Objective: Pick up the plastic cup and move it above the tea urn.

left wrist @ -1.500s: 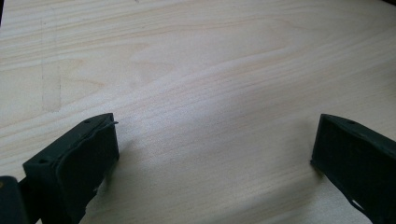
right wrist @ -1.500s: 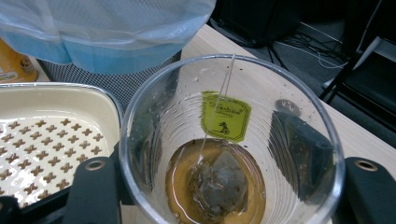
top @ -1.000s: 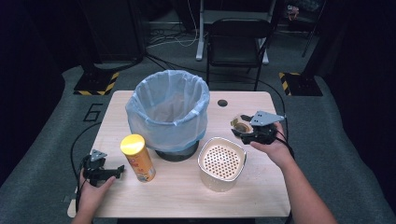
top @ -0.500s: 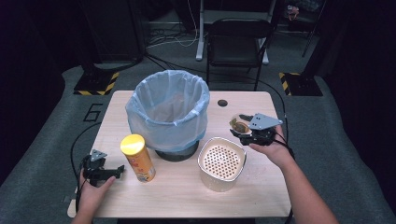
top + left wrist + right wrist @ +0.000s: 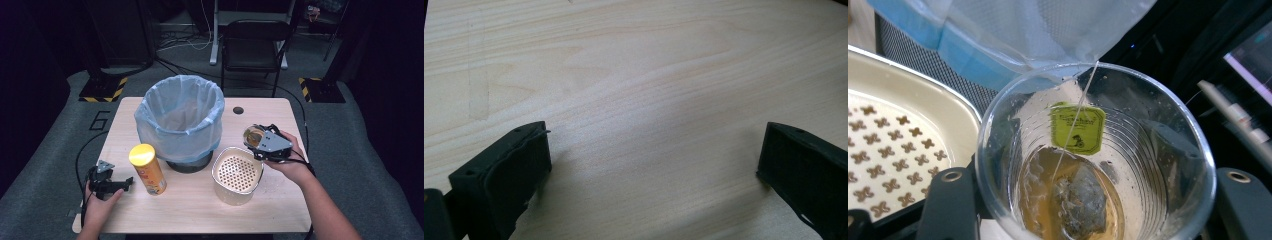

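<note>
My right gripper is shut on a clear plastic cup, held just above the table beside the far right rim of a cream perforated basket. In the right gripper view the cup holds brown tea, a wet tea bag and its green tag on a string, between the black jaws of my right gripper. My left gripper rests open at the table's front left. Only bare wood lies between the jaws of my left gripper.
A bin lined with a blue bag stands mid-table, just left of the cup. A yellow-lidded snack can stands upright between the left gripper and the bin. A black chair is behind the wooden table.
The right hand has shifted the cup a little to the left, closer to the basket and the bin. The left gripper has stayed put.
</note>
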